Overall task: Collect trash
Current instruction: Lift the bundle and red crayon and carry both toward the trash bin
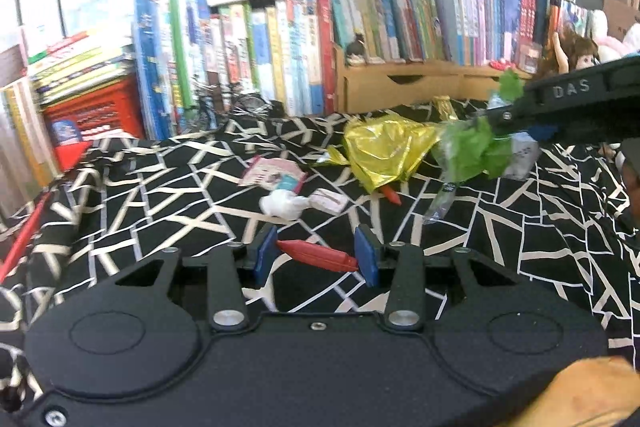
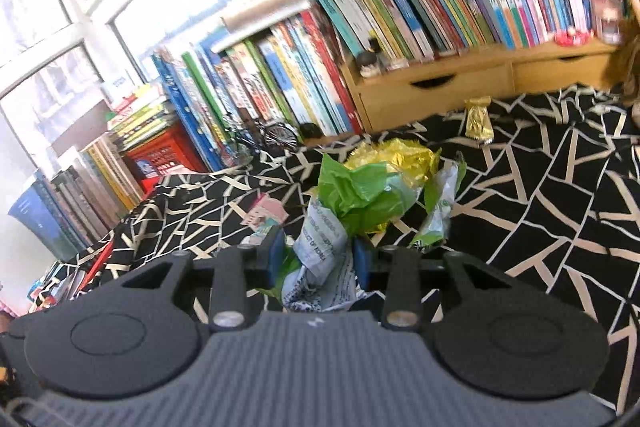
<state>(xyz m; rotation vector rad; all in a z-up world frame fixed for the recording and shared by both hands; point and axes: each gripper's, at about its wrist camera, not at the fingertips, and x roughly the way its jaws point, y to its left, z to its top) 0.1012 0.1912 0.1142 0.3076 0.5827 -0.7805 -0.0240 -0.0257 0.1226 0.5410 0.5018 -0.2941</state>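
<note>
In the left wrist view my left gripper (image 1: 317,261) is lifted above the black-and-white patterned cloth (image 1: 160,211) and shut on a red crayon-shaped piece (image 1: 312,251) that spans its blue pads (image 1: 368,259). My right gripper (image 2: 319,258) is shut on a crumpled green and white plastic wrapper (image 2: 360,195), part of which hangs loose. The left wrist view shows that right gripper (image 1: 505,121) at the upper right with the green wrapper (image 1: 472,155) dangling from it. A gold foil wrapper (image 1: 384,151) (image 2: 404,157), a white tissue wad (image 1: 282,205) and a small pink wrapper (image 1: 330,201) lie on the cloth.
A pink card packet (image 1: 272,173), a second red piece (image 1: 394,195) and a small gold wrapper (image 2: 478,121) also lie on the cloth. Rows of books (image 1: 260,55), a wooden drawer unit (image 2: 432,87) and a red crate (image 1: 92,111) line the back. A person's hand (image 1: 592,387) shows at bottom right.
</note>
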